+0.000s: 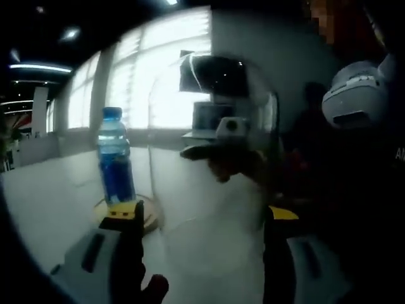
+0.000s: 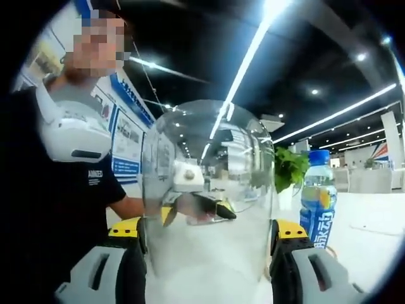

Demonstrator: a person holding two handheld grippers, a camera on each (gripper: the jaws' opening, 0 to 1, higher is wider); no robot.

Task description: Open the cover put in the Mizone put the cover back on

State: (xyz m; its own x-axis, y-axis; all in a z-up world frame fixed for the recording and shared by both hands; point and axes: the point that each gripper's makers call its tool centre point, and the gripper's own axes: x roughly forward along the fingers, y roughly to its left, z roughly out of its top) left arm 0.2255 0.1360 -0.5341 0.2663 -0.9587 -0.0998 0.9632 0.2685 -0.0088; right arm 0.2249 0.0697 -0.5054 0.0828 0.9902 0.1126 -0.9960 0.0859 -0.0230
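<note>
A clear glass dome cover is held up between both grippers. In the left gripper view, the left gripper has its fingers on the two sides of the cover, and they are clamped on its glass wall. Through the glass the other gripper is visible as a dark shape with a white box, on the far side of the cover.

In the right gripper view, the right gripper also has its fingers pressed on both sides of the same cover, with the yellow tips touching the glass. The left gripper shows through the glass from the opposite side.

The Mizone bottle has a blue cap and blue drink. It stands upright on a round wooden base on the white counter, just beside the cover and not under it. In the right gripper view the bottle stands to the right of the cover, near the right finger, on the counter.

A person in a dark shirt is behind the cover. A green plant is further back, between the cover and the bottle. Bright windows are behind the counter.
</note>
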